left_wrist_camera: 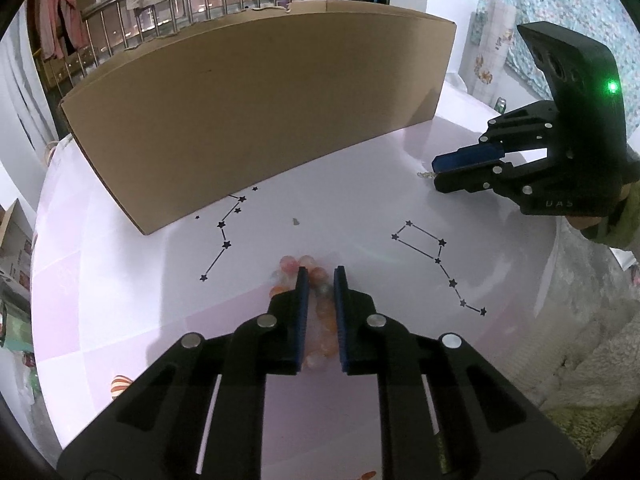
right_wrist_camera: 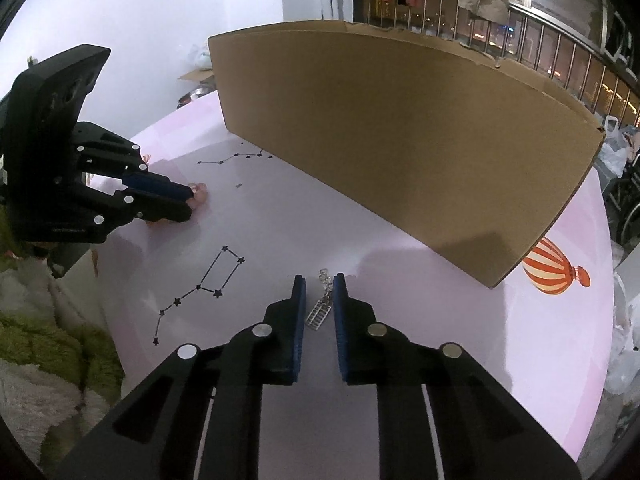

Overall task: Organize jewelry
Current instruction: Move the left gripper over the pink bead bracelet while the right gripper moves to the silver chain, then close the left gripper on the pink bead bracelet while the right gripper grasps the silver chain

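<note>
Lying between left tool (left_wrist_camera: 321, 276) blades: bead bracelet (left_wrist_camera: 320, 308).

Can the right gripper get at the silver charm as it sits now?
Probably yes. The silver charm lies flat on the pink tabletop, already between the right gripper fingers, with nothing covering it. The cardboard box stands clear behind.

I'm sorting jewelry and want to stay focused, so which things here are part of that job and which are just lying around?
Part of the job:
- beaded bracelet, between the left gripper fingers
- silver charm on a chain, between the right gripper fingers

Just lying about:
- cardboard box
- small dark scrap on the pink table
- hanging clothes behind
</note>
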`<action>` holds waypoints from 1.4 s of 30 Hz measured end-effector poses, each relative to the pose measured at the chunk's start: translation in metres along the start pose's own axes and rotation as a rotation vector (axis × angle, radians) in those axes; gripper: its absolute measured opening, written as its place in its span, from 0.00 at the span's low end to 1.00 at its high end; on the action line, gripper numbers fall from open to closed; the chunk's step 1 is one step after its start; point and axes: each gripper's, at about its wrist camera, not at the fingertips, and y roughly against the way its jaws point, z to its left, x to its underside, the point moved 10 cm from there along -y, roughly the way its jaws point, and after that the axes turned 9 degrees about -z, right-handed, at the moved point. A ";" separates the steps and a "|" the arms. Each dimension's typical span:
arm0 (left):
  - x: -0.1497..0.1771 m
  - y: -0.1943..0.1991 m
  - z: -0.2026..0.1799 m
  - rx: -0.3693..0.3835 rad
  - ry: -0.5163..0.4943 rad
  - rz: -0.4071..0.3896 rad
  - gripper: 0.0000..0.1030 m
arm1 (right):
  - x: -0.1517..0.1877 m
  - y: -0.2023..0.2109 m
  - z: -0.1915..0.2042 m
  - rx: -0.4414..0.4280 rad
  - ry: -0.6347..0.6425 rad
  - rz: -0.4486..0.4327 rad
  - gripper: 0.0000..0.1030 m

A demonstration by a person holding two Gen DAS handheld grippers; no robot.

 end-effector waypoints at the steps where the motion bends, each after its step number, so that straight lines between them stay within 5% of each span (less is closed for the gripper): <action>1: 0.000 0.000 0.000 0.000 0.000 -0.001 0.11 | -0.001 -0.001 0.001 -0.001 -0.003 0.002 0.08; 17: -0.001 0.001 0.006 -0.027 0.015 -0.010 0.08 | -0.003 0.011 -0.012 0.002 -0.130 -0.036 0.03; 42: -0.040 0.058 0.008 -0.059 0.020 -0.154 0.08 | -0.051 0.070 -0.007 0.057 -0.054 -0.186 0.03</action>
